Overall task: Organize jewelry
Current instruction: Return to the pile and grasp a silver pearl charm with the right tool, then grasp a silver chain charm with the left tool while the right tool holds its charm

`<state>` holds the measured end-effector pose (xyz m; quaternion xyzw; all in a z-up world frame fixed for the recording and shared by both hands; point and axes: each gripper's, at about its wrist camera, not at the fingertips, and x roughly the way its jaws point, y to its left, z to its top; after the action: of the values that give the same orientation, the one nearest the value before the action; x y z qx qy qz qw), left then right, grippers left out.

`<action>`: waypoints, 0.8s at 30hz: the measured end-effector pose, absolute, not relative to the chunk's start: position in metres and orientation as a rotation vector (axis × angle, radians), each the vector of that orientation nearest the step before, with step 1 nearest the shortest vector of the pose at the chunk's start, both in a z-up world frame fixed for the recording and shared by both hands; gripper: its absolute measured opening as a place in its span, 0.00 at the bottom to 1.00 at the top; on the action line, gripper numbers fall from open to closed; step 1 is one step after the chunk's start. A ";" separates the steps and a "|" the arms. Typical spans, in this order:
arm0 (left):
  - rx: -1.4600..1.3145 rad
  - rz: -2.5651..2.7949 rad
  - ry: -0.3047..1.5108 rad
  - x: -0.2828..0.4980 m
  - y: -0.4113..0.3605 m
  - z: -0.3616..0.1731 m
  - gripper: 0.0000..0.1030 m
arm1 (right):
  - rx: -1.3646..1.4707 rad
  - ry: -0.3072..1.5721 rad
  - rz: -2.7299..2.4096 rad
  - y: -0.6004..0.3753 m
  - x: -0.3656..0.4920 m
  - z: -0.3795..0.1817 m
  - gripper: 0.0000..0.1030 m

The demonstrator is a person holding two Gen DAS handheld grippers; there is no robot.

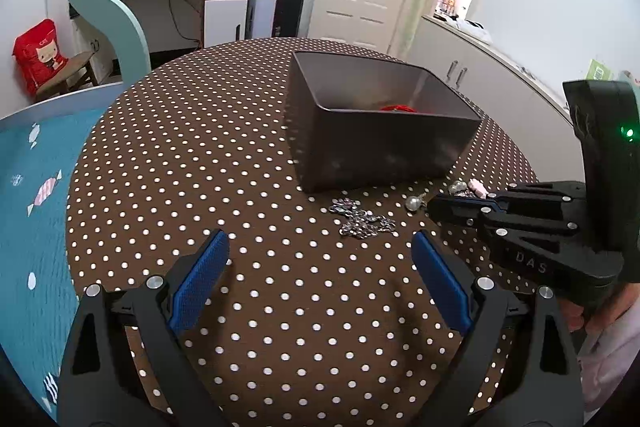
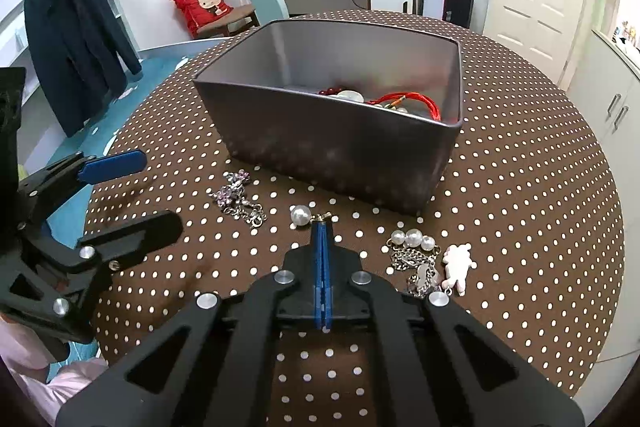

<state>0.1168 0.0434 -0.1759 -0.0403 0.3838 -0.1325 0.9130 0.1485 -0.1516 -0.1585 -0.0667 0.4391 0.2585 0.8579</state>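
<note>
We hold our left gripper (image 1: 320, 279) at the lower middle of its view with jaws spread wide and nothing between them, while our right gripper (image 2: 322, 227), lower centre in its view, has its pads pressed together.

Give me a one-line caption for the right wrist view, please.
Right gripper shut at the pearl earring's clasp, beside a grey bin already holding jewelry, on a polka-dot table.

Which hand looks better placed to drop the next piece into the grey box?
The right. The right gripper is shut at the pearl earring's clasp near the grey box, while the left gripper is open and empty.
</note>
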 end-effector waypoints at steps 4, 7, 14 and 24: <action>-0.082 -0.275 0.798 0.119 0.041 -0.178 0.90 | -0.153 0.912 0.532 -0.152 0.148 -0.154 0.12; -0.078 -0.274 0.803 0.120 0.041 -0.178 0.90 | -0.168 0.907 0.521 -0.150 0.150 -0.154 0.34; -0.076 -0.260 0.829 0.124 0.040 -0.185 0.90 | -0.215 0.892 0.577 -0.132 0.153 -0.161 0.29; -0.080 -0.271 0.826 0.129 0.036 -0.183 0.90 | -0.203 0.878 0.587 -0.137 0.147 -0.161 0.13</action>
<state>0.1294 0.0361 -0.1831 -0.0386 0.3998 -0.1313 0.9063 0.1468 -0.1373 -0.1610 -0.0966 0.4183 0.2793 0.8589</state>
